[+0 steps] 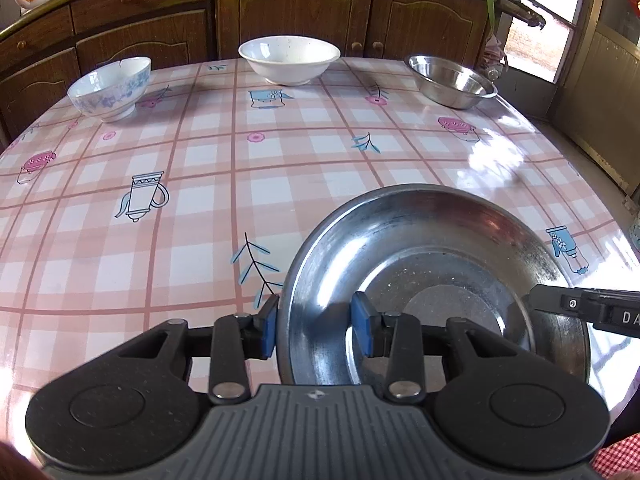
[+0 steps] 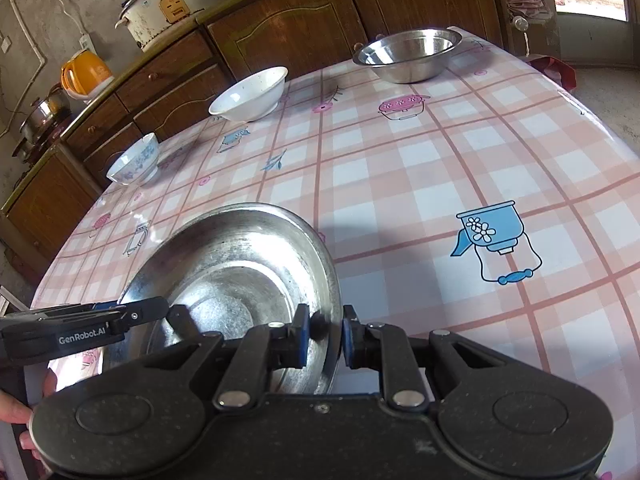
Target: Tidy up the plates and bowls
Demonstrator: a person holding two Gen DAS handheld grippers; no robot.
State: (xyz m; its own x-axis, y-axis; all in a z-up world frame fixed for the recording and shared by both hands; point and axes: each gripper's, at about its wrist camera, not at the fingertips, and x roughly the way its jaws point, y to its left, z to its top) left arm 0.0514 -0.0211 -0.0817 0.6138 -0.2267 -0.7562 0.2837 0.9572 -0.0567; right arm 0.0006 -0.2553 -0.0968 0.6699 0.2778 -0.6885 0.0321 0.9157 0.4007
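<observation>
A wide shallow steel plate (image 1: pixel 440 248) (image 2: pixel 240 264) is at the near edge of the table, held from both sides. My left gripper (image 1: pixel 316 326) is shut on its left rim, one blue pad outside the rim and one on the inner wall. It shows in the right wrist view as a black arm (image 2: pixel 160 310) on that rim. My right gripper (image 2: pixel 325 338) is shut on the right rim, which is pinched between its pads; its tip (image 1: pixel 532 300) enters the left wrist view from the right. Along the far edge stand a floral bowl (image 1: pixel 110 88) (image 2: pixel 134 162), a white bowl (image 1: pixel 289 58) (image 2: pixel 250 94) and a steel bowl (image 1: pixel 452 80) (image 2: pixel 408 54).
The table wears a pink checked oilcloth (image 1: pixel 120 280) (image 2: pixel 440 184). Brown cabinets (image 1: pixel 296 4) run behind it. On the counter are a rice cooker (image 2: pixel 160 8), an orange kettle (image 2: pixel 86 70) and a metal pot (image 2: pixel 44 114). A person's hand (image 2: pixel 16 408) shows at lower left.
</observation>
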